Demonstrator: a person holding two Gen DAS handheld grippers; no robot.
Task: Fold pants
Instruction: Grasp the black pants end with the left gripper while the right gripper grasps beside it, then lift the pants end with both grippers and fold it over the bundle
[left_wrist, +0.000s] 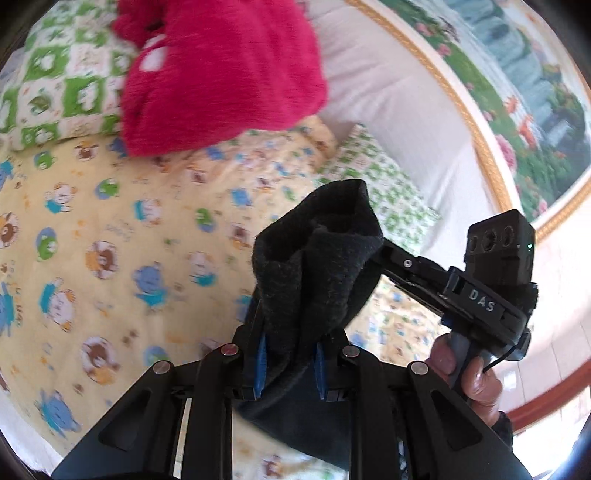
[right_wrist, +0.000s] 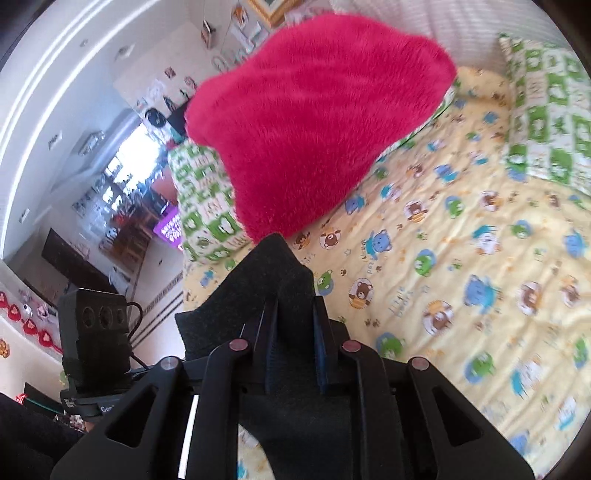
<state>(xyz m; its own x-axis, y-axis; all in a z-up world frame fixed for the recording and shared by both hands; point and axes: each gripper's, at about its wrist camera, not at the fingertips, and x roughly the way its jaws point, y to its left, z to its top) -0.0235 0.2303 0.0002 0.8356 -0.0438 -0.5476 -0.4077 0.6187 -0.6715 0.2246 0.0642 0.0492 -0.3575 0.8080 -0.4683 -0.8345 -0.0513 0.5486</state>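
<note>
both grippers, left (left_wrist: 290, 354) and right (right_wrist: 295, 350), are clamping the pants (left_wrist: 317, 266) edge; open sheet (right_wrist: 461, 277) lying at 3 o'clock.

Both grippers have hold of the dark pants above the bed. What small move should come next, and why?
Probably carry the pinched edge forward over the yellow bedspread and lay it down. The left gripper and right gripper are each clamped on bunched dark pants, which hang lifted off the bed, short of the red plush cushion.

Dark charcoal fleece pants (left_wrist: 314, 266), a shaggy crimson plush cushion (right_wrist: 314, 122), pale yellow bedsheet (right_wrist: 461, 258) dotted with blue, brown and green cartoon bears, and green-and-white checked pillows (right_wrist: 546, 122).
</note>
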